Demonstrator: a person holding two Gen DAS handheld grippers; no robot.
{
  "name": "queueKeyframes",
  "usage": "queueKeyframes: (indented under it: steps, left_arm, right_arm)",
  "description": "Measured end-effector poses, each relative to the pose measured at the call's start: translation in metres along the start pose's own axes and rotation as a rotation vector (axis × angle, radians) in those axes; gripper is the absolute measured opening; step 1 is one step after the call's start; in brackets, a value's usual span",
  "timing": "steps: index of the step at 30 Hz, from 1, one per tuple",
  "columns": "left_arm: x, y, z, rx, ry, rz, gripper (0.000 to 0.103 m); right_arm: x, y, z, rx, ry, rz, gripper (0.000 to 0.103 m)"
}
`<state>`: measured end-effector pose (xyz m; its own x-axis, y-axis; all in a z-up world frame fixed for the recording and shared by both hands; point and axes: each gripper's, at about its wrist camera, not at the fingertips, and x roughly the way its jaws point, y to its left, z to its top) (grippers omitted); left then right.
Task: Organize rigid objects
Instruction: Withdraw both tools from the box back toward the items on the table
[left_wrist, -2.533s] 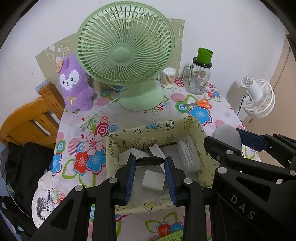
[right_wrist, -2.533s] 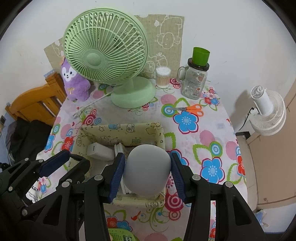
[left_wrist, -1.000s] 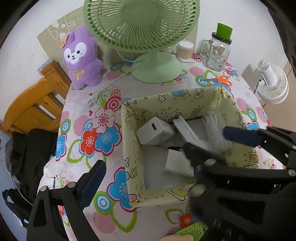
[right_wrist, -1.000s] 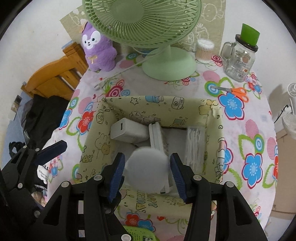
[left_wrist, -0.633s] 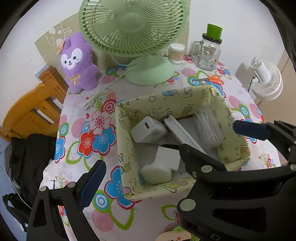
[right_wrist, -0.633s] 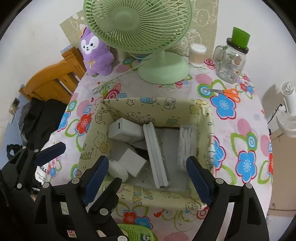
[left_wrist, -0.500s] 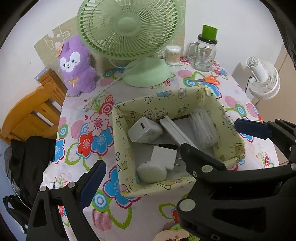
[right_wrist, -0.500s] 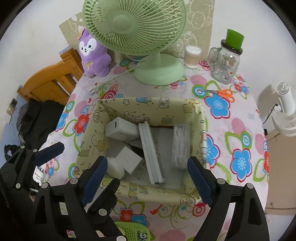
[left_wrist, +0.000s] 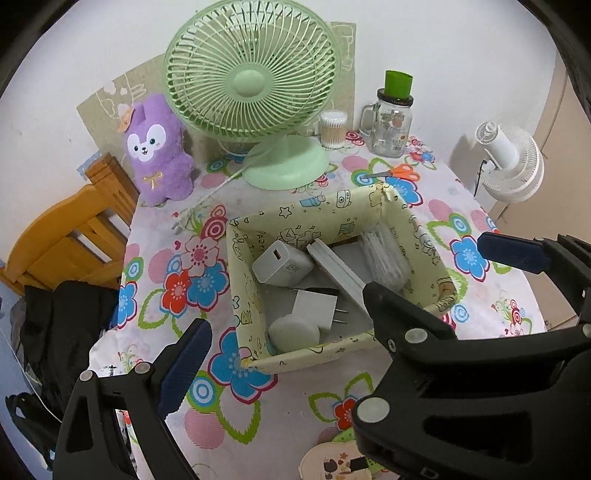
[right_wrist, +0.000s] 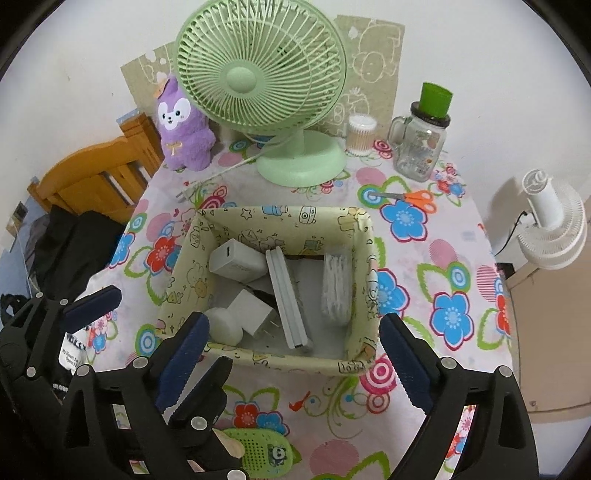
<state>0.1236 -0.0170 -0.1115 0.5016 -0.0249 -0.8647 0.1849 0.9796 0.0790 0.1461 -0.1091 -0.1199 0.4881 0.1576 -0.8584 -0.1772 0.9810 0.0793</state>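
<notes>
Left wrist view: the left gripper (left_wrist: 280, 354) has its fingers spread wide with nothing between them. Just ahead of them sits the yellow fabric box (left_wrist: 306, 218) on the flowered worktop (left_wrist: 162, 258). Inside lie a white charger (left_wrist: 282, 267) marked "45W", a white plug adapter (left_wrist: 314, 308), a round white object (left_wrist: 293, 334) at the near corner, a flat white case (left_wrist: 338, 271) and a clear packet (left_wrist: 382, 254).

Right wrist view: the right gripper (right_wrist: 295, 358) is likewise wide open and empty, its fingers straddling the near wall of the box. By my judgement most rigid items are already stowed. What may remain are the orange scissors (right_wrist: 412, 196) beyond the box and a green panda-marked thing (right_wrist: 262, 452) below the fingers. Other printing is too small to read.
</notes>
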Motion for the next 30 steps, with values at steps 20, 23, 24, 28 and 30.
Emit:
queueKeyframes:
  steps: [20,23,24,28,30]
  left_arm:
    - [-0.043,-0.010,-0.018,0.027,-0.079,-0.014,0.097]
    - [-0.048,-0.011,-0.023,0.029,-0.086,-0.028,0.097]
    - [-0.050,-0.011,-0.024,0.028,-0.087,-0.032,0.097]
    - [-0.054,-0.011,-0.031,0.027,-0.091,-0.042,0.097]
    - [-0.054,-0.010,-0.035,0.023,-0.089,-0.045,0.097]
  right_arm:
    - [-0.052,0.006,-0.028,0.040,-0.079,-0.075,0.096]
    - [-0.057,0.006,-0.032,0.046,-0.086,-0.080,0.096]
    - [-0.059,0.006,-0.034,0.048,-0.088,-0.083,0.096]
    - [-0.063,0.006,-0.042,0.059,-0.090,-0.096,0.096]
    - [-0.065,0.005,-0.047,0.064,-0.090,-0.099,0.096]
